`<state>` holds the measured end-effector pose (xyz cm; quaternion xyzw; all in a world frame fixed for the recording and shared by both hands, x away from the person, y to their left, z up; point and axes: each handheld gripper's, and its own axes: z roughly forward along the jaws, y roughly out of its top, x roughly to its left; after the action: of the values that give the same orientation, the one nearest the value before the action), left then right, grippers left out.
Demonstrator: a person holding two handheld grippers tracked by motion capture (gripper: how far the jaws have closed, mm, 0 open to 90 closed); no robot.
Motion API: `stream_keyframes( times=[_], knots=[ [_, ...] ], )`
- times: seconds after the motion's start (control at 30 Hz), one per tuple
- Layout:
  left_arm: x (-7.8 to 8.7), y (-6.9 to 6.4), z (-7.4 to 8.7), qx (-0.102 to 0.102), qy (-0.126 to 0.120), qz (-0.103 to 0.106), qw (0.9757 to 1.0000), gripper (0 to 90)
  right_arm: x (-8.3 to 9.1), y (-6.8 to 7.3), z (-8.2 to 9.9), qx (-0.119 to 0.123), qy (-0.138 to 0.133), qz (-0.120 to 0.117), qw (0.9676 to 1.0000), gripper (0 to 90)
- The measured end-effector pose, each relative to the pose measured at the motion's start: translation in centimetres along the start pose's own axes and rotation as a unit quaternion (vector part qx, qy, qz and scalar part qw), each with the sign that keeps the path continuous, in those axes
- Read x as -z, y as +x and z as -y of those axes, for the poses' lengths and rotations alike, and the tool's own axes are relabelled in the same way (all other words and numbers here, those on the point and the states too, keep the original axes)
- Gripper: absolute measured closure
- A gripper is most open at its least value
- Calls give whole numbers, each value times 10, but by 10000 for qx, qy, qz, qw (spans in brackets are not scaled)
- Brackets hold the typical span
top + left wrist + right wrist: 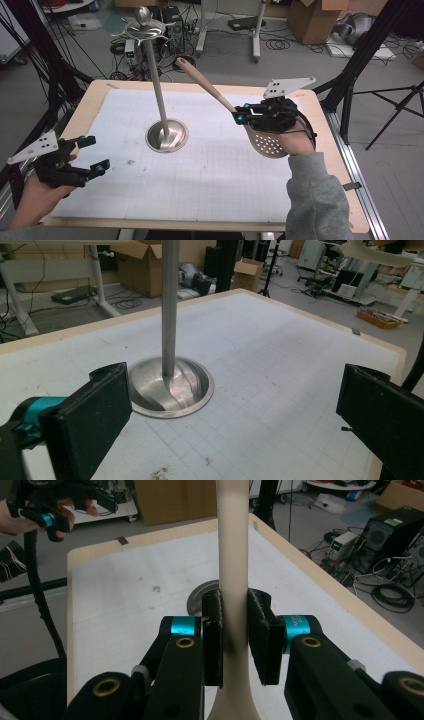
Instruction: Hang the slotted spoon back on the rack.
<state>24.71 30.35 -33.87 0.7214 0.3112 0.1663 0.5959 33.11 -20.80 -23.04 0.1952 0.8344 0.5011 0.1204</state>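
Observation:
A beige slotted spoon (220,97) hangs in the air over the right half of the table, handle pointing up and away, perforated bowl (268,144) low by the hand. My right gripper (240,113) is shut on its handle (234,565), which runs up between the two black pads. A steel utensil stand (158,90) rises from a round base (167,136) at the table's middle, with hooks at its top (143,27). My left gripper (95,155) stands open near the front left corner, nothing between its jaws; the stand's base (170,387) lies ahead of it.
A white gridded mat (200,165) covers the wooden table (330,150). Beyond the far edge are cables, boxes and desk legs on the floor. Black tripod legs (350,75) stand off the right side.

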Motion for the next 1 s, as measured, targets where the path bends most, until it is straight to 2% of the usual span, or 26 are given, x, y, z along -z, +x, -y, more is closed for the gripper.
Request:
stream_keyframes(
  times=[0.27, 1.0],
  knots=[
    [2, 0, 0, 11, -24, -9, 10000, 18, 0, -1, -12, 18, -108, -13, 9999, 778],
    [9, 0, 3, 36, -33, -64, 10000, 17, -2, -5, -29, -21, -301, -70, 9995, 778]
  ],
)
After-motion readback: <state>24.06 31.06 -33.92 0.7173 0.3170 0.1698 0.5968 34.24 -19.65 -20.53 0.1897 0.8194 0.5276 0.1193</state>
